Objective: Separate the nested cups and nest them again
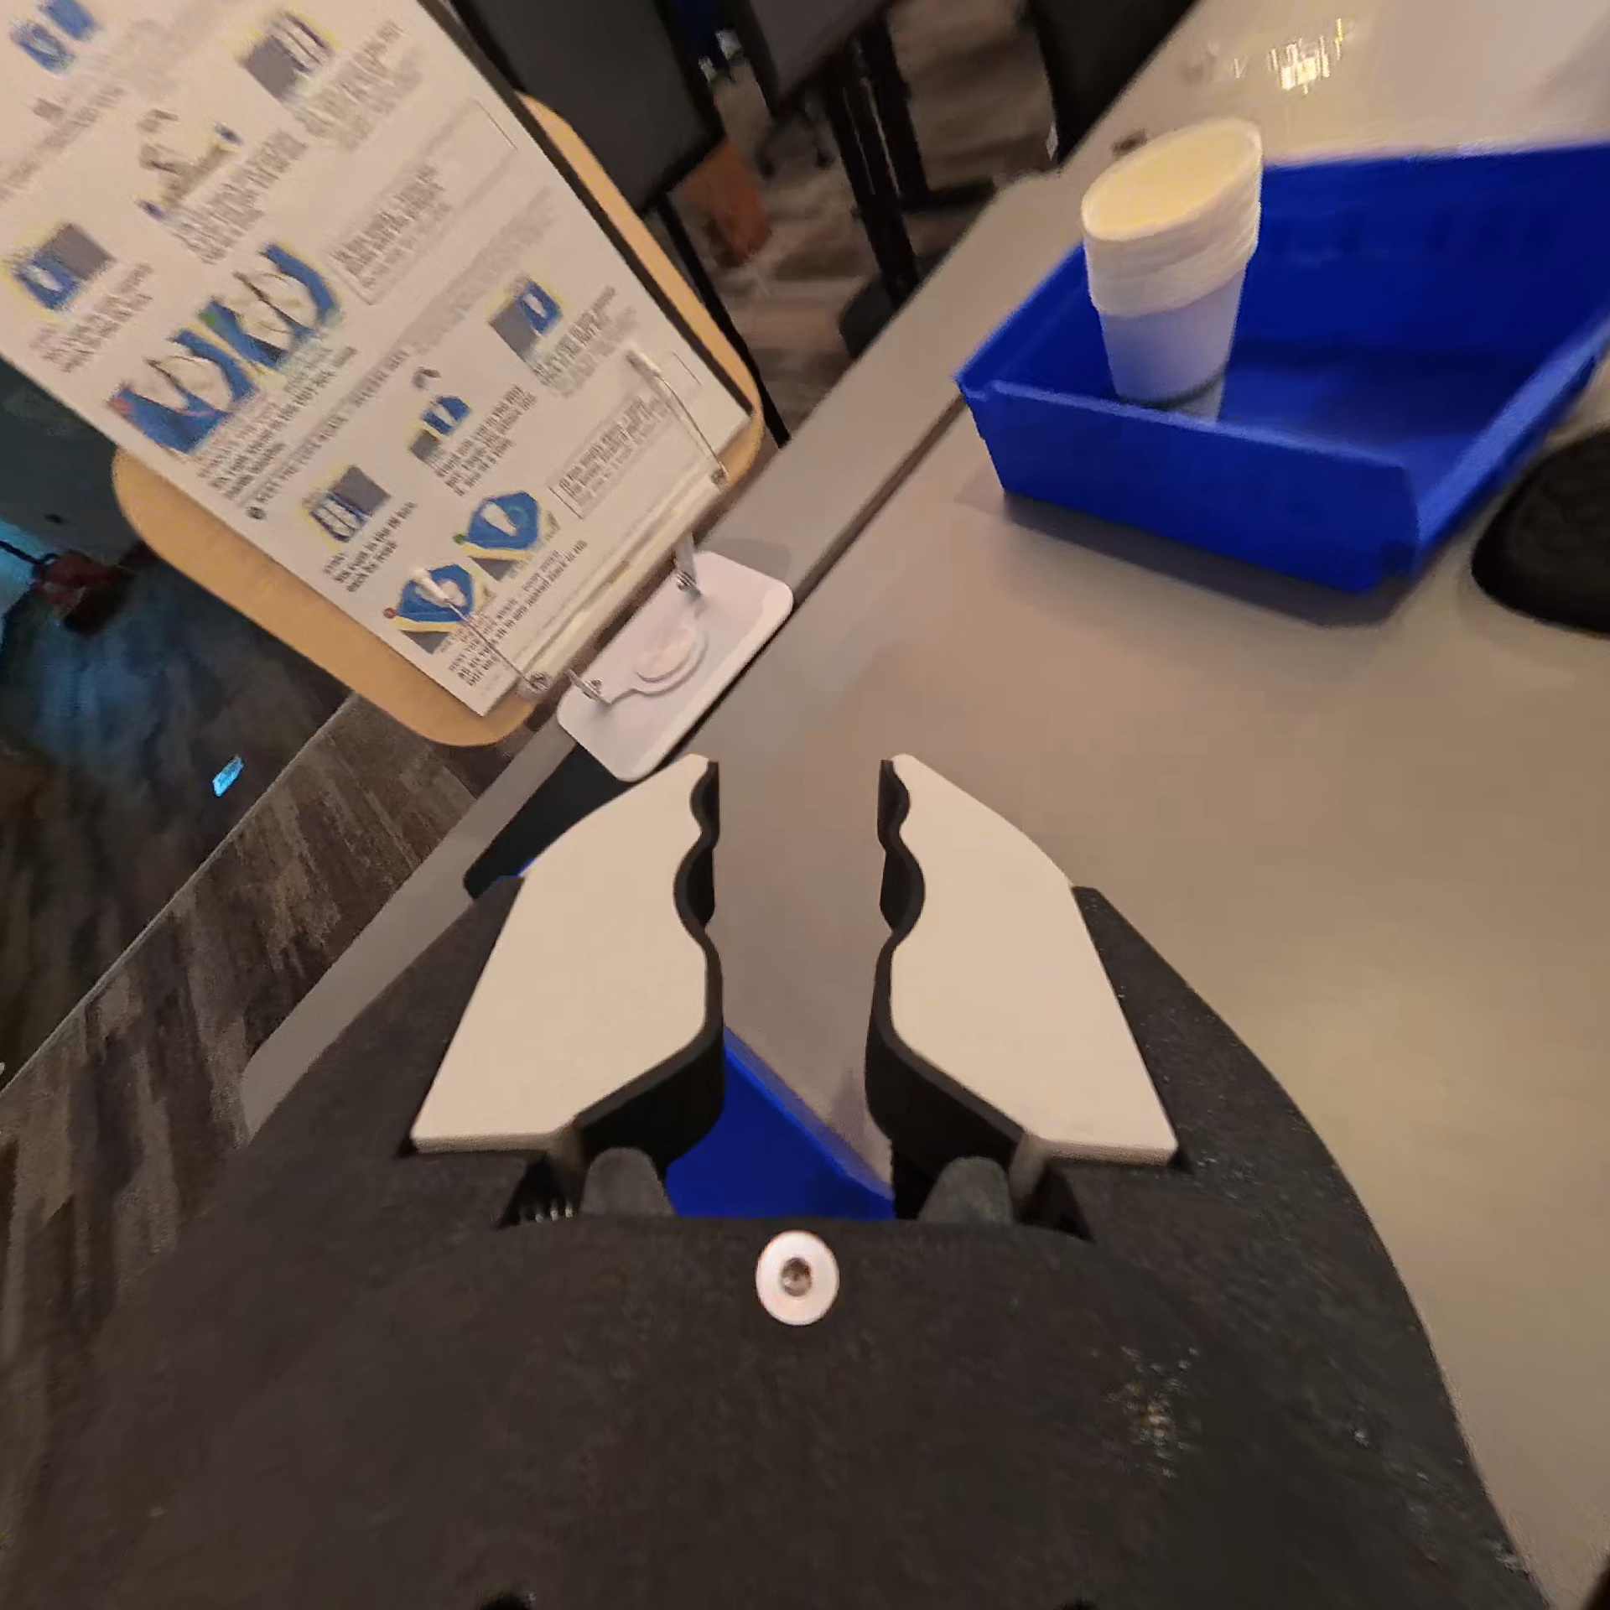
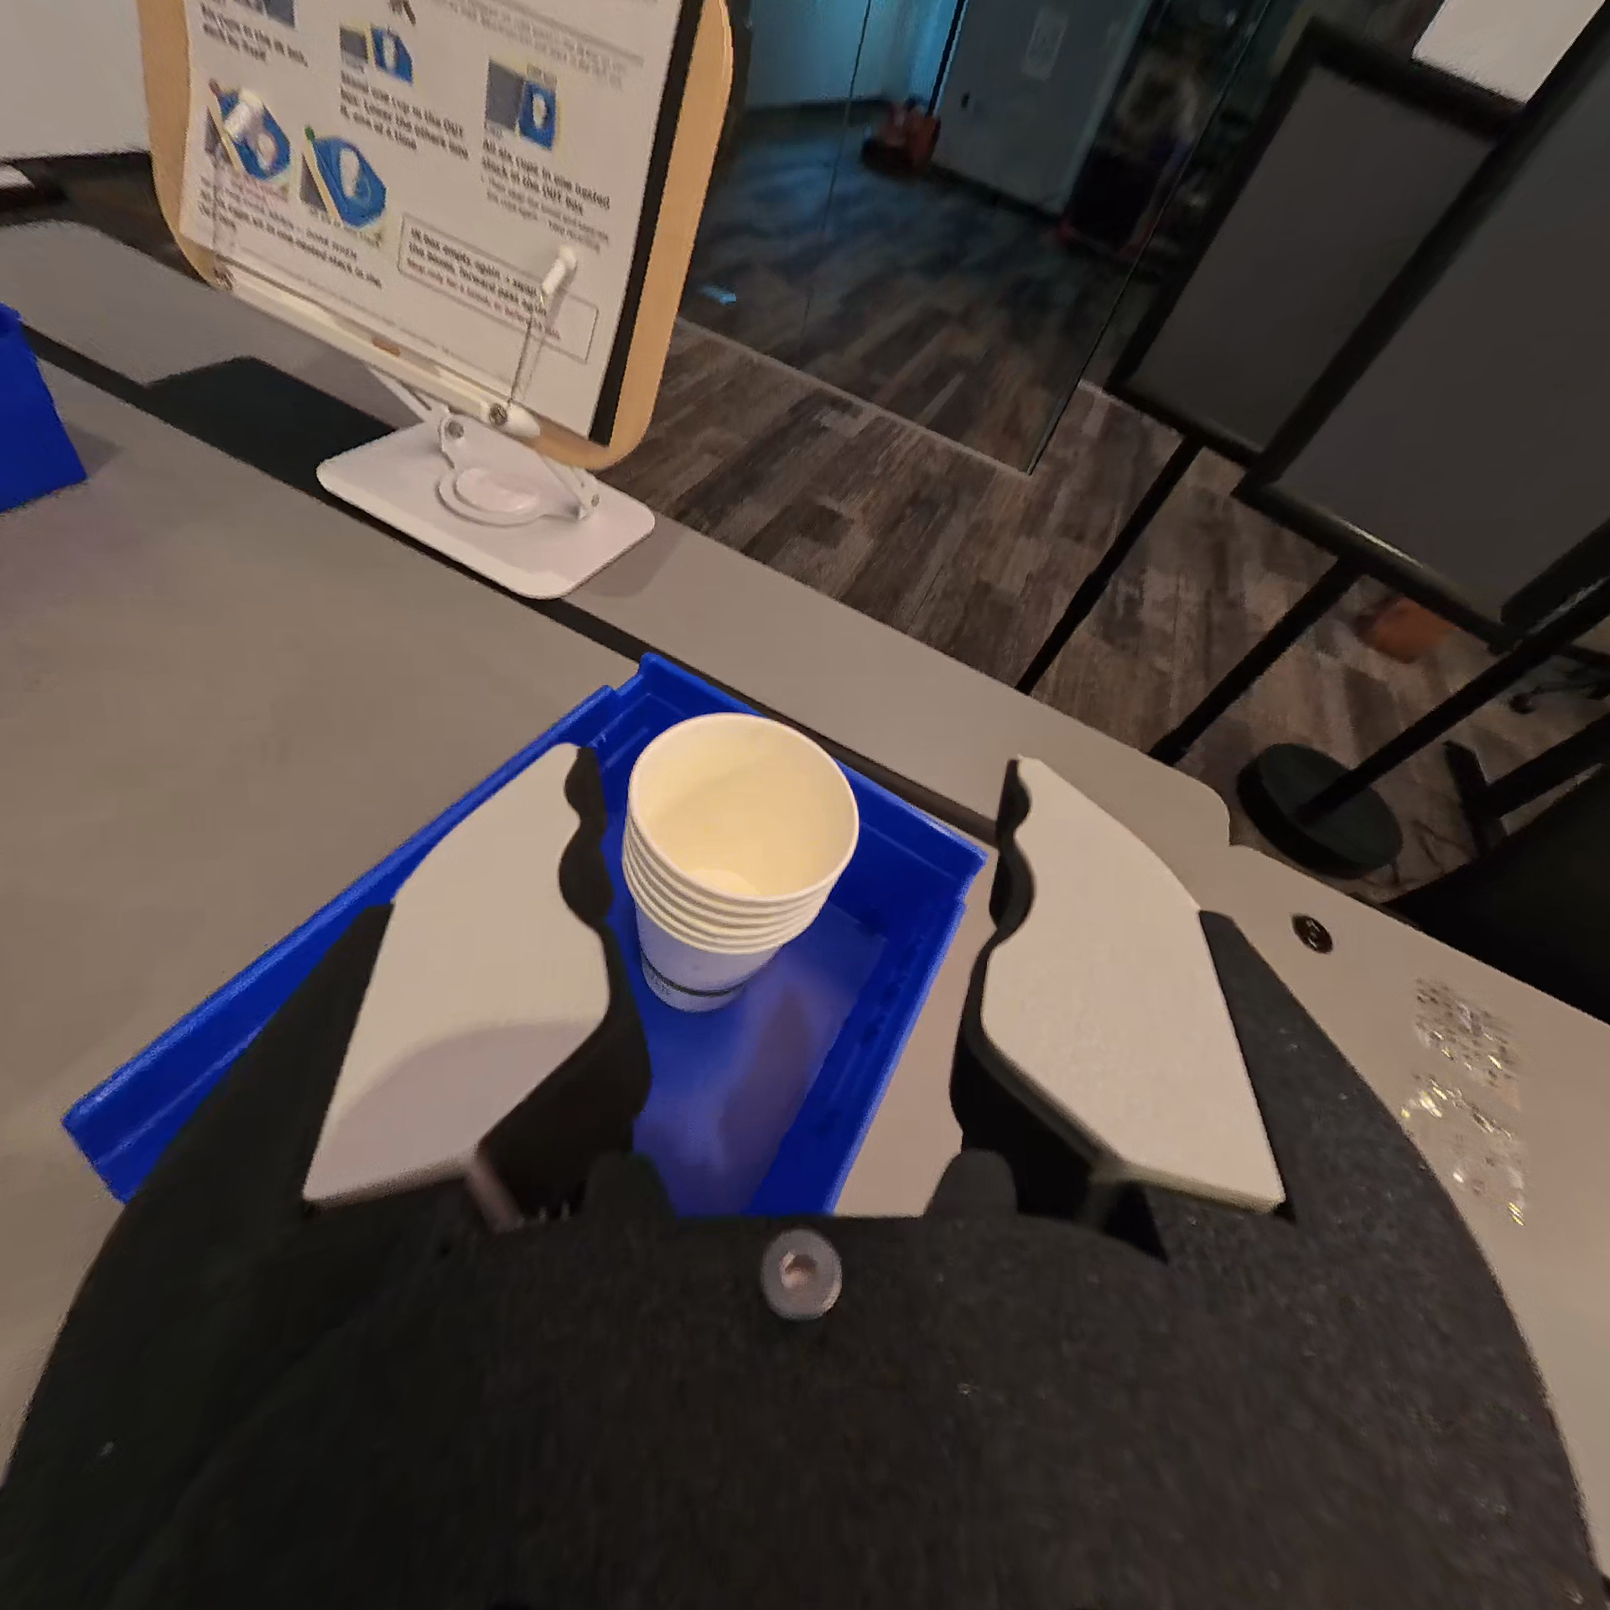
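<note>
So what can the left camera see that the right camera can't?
Only the left wrist view shows the left gripper, open over bare grey table, a dark rounded thing at the right edge, and chairs behind.

Only the right wrist view shows the right gripper, open and hanging over the bin, plus the inside of the top cup and black stands on the floor.

Both show the stack of white cups standing in a blue bin, and the instruction sheet on its stand.

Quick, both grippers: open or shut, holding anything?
Left gripper: open, empty, above the bare grey table.
Right gripper: open wide, empty, over the nested stack of white paper cups in the blue plastic bin.
</note>
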A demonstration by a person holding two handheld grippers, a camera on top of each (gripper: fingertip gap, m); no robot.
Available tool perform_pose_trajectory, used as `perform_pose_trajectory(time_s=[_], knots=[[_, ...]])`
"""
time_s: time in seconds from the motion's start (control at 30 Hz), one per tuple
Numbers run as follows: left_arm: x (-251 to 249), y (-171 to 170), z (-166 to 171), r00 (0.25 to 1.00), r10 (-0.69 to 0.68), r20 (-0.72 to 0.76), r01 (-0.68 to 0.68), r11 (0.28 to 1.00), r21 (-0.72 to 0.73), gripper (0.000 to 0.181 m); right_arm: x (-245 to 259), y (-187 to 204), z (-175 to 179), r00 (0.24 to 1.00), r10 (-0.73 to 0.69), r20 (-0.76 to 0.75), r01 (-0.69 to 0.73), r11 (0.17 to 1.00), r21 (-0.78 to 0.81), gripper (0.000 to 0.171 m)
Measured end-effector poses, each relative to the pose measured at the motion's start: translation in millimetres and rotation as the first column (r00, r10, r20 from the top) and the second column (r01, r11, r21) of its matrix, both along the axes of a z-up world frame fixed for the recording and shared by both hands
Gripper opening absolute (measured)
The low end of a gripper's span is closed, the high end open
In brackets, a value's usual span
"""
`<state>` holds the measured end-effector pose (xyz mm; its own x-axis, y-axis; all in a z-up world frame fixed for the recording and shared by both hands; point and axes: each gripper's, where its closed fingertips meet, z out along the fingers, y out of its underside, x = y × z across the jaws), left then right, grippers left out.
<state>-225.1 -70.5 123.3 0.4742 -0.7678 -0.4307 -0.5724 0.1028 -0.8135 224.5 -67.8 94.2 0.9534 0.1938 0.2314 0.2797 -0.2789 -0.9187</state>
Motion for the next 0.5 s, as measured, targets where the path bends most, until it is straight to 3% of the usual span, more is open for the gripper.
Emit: perform_pose_trajectory(time_s=[0.37,0.5], knots=[[-15,21,48,0.924,0.004,0.383,-0.053,0.992,0.118,0.042,-13,7,28,0.995,0.022,-0.093,-0.008,0.989,0.147,0.085],[-5,24,52,0.856,-0.057,0.514,0.005,0.995,0.103,0.065,-24,13,42,0.993,0.023,-0.112,0.002,0.975,0.221,0.085]])
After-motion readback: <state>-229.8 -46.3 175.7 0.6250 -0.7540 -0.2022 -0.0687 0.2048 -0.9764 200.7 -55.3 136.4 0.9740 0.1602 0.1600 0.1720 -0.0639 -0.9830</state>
